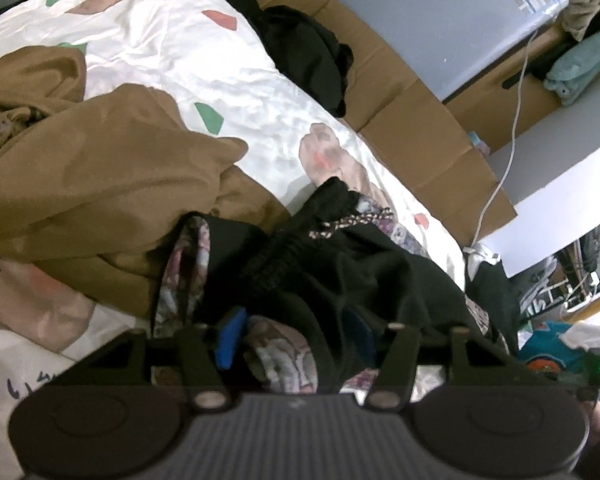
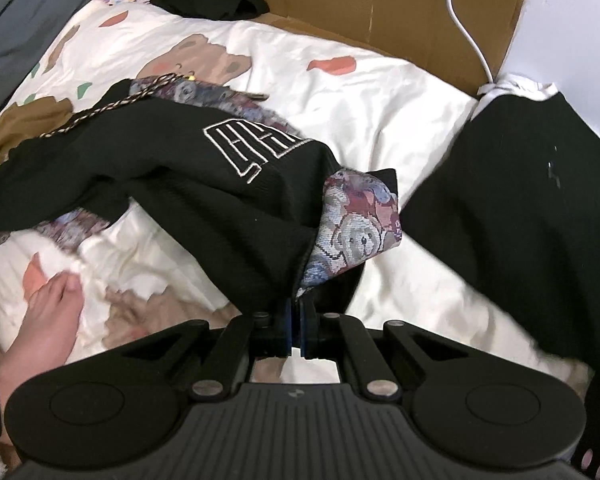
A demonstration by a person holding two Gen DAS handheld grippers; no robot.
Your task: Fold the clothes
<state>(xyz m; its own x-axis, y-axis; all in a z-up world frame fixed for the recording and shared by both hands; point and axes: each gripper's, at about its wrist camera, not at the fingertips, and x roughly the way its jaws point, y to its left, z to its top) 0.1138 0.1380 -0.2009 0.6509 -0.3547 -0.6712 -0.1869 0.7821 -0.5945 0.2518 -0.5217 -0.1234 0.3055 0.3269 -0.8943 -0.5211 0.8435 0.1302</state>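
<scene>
The right gripper (image 2: 296, 328) pinches the black hoodie (image 2: 204, 184) hem. The left gripper (image 1: 296, 340) clamps bunched hoodie fabric, hiding its right pad.

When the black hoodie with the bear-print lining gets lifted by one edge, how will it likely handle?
The black hoodie will probably flop: it already drapes in loose folds from the right gripper, shut on its hem. It looks thick and lined, so likely heavyish, sagging. Its drawcord may dangle.
</scene>
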